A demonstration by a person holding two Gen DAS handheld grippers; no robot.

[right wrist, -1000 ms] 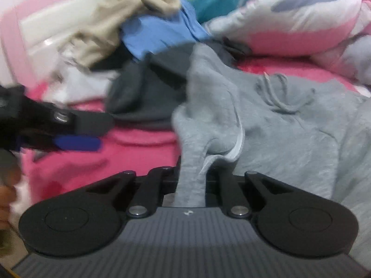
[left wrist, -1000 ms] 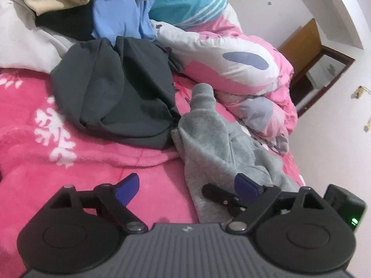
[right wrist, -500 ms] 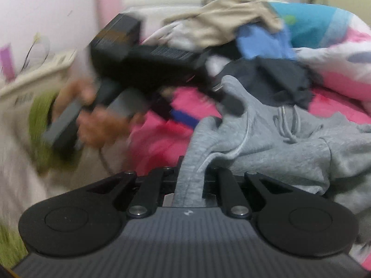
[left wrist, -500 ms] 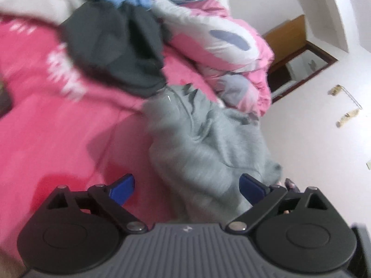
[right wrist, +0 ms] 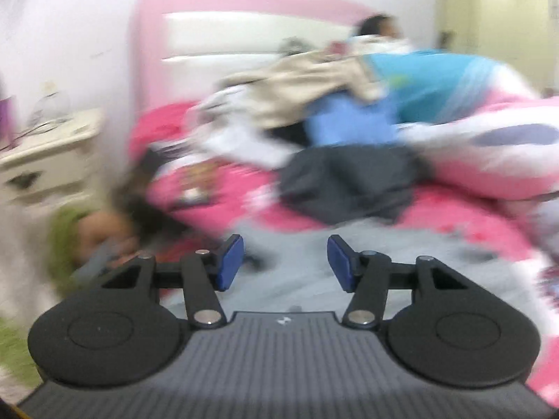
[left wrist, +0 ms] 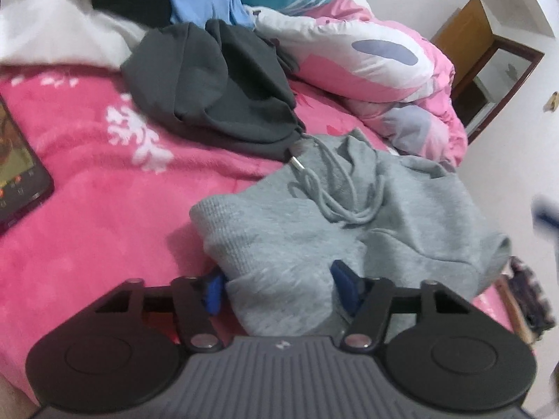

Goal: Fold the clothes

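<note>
Since a second ago the right gripper (right wrist: 284,263) has let go of the grey hoodie (left wrist: 349,223) it was pinching and has been lifting away, while the left gripper (left wrist: 277,288) has been dropping in over the garment's near edge. The hoodie is lying crumpled on the pink bed cover (left wrist: 104,181), just in front of a dark grey garment (left wrist: 216,83) and beside a pink and white duvet (left wrist: 367,56), its drawcord (left wrist: 335,206) looping loosely across the top. It is looking soft, thick and limp, likely light enough for one grip but sure to sag and bunch, so a ribbed hem or a shoulder seam is probably the best place to take hold, never the cord. The left jaws are closing at about half width around a fold of grey fleece; the cloth is filling the gap, but whether the blue pads (left wrist: 344,281) are already pressing on it is hard to tell. The right jaws are opening, now roughly halfway, with nothing between them; grey fabric is showing blurred below, apart from them.
</note>
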